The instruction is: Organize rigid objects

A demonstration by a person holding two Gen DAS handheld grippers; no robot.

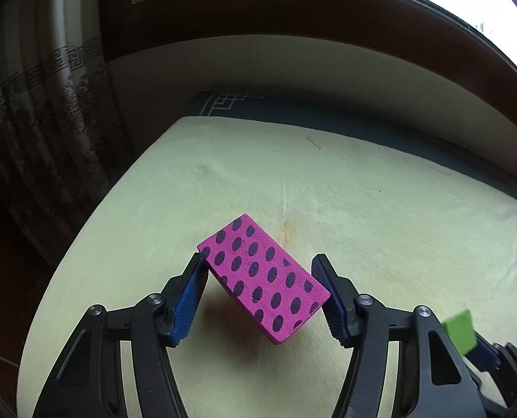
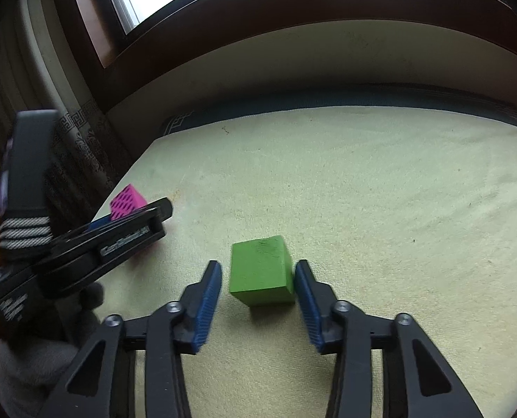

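The pink block (image 1: 263,280) was a flat rectangular slab, bright magenta and covered in rows of dark oval dots, its edges a plain pink. It hung tilted above the pale green cloth (image 1: 363,191) that covered the table, one corner raised toward the window and a shadow lying on the cloth under it. The left gripper (image 1: 261,292) had it clamped between its blue ribbed pads (image 1: 188,299), one pad against the slab's upper-left end and the other against its lower-right end, so the block sat crosswise in the grip. The green block (image 2: 261,271) was a plain cube-like piece, matte, with a faint dark smudge on its top face, resting on the cloth. The right gripper (image 2: 258,296) pointed down at it from the near side with its fingers on either side; the right pad seemed to touch the block's side, while a narrow gap showed at the left pad, so the fingers were not yet squeezed on it. A gloved hand (image 2: 49,331) held the left gripper off to the left side, angled downward, with the pink block peeking past its black frame.
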